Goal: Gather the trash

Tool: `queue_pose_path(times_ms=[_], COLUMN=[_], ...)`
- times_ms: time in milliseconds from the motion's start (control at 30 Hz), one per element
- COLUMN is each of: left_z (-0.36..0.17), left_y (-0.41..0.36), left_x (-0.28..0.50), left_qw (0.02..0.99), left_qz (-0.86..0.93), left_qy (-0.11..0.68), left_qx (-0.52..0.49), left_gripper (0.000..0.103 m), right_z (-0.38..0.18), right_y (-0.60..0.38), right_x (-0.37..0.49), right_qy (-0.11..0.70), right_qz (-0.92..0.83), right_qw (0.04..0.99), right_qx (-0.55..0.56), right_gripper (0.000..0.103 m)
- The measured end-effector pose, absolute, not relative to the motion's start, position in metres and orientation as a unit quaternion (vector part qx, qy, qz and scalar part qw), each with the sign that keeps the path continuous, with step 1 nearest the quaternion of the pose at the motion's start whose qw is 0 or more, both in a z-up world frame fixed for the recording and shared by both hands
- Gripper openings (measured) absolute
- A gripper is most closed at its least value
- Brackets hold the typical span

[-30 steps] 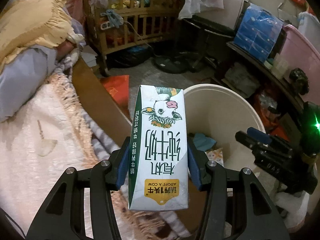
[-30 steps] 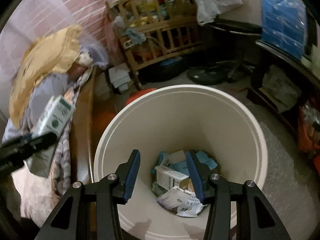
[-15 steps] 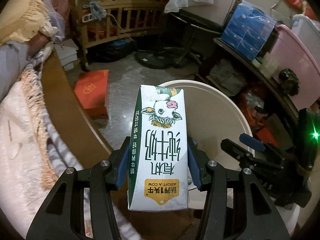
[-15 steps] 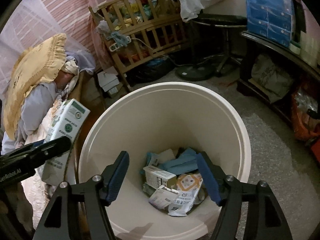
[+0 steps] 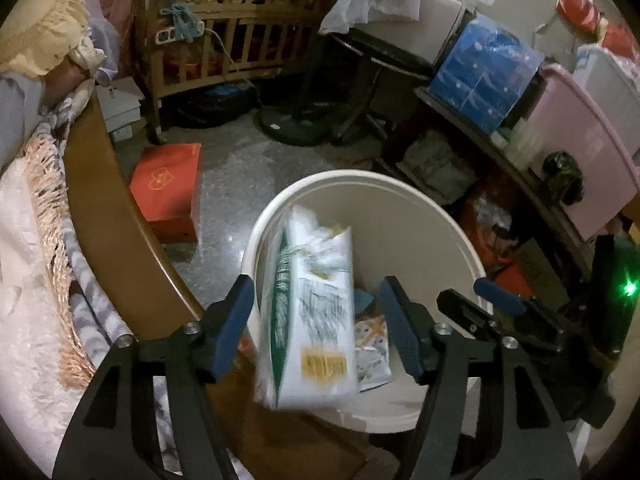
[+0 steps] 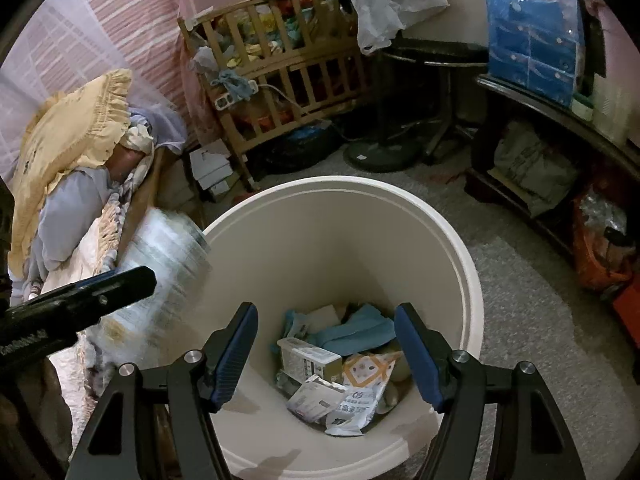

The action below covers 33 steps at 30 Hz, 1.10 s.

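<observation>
My left gripper (image 5: 318,326) is open. A white and green milk carton (image 5: 310,316) is blurred between its spread jaws, touching neither pad, over the near rim of the cream trash bin (image 5: 420,208). In the right wrist view the carton (image 6: 168,276) is a blur at the bin's left rim (image 6: 460,240), beside my left gripper's finger (image 6: 100,292). My right gripper (image 6: 326,348) is open and empty above the bin. Inside lie a small box (image 6: 308,358), blue cloth (image 6: 356,332) and wrappers (image 6: 352,400).
A bed with a fringed blanket (image 5: 36,248) and wooden edge (image 5: 108,216) runs along the left. A red box (image 5: 168,188) lies on the floor. A wooden crib (image 5: 224,24), a fan base (image 5: 296,128) and cluttered shelves (image 5: 520,168) stand behind and to the right.
My left gripper has swung right over the bin's rim and opened, and the carton has left its jaws and is dropping. My right gripper has opened wider.
</observation>
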<state>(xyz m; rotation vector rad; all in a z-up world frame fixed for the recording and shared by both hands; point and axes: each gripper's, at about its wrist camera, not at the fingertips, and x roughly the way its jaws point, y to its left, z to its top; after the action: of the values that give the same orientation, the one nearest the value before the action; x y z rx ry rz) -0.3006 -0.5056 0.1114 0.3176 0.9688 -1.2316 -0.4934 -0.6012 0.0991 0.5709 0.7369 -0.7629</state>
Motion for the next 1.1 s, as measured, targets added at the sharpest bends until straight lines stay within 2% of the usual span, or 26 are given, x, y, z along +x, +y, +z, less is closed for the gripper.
queue_pose_path(times_ms=[67,200,467,533,600,1100], left_z=[0.114,0.123,0.148,0.156,0.164,0.209], left_y=[-0.502,-0.487,-0.435,-0.420,-0.408,-0.325], left_x=[-0.299,-0.299,-0.301,-0.303,-0.308,-0.307], left_qw=[0.700,0.720,0.768,0.780,0.796,0.841], left_qz=[-0.551,-0.534,-0.506,-0.499,-0.486,-0.469], left_qy=[0.434,0.418,0.364,0.346,0.323,0.249], left_qx=[0.136,0.144,0.148,0.150,0.161,0.107], left_gripper=[0.070,0.070,0.070,0.070,0.070,0.070], right_z=[0.100,0.107,0.147,0.155,0.162,0.211], right_y=[-0.600,-0.593,-0.545,-0.528,-0.513,-0.461], right_x=[-0.495,-0.496,-0.487,-0.483,-0.480,-0.485], right_qy=[0.344,0.330,0.281,0.272,0.267,0.224], right_qz=[-0.362,-0.362,-0.374,-0.378,-0.380,-0.394], right_qw=[0.825,0.831,0.864,0.869,0.872,0.881], right_qx=[0.266,0.264,0.186,0.165,0.151,0.134], right_gripper=[0.069,0.069,0.070,0.079,0.082,0.083])
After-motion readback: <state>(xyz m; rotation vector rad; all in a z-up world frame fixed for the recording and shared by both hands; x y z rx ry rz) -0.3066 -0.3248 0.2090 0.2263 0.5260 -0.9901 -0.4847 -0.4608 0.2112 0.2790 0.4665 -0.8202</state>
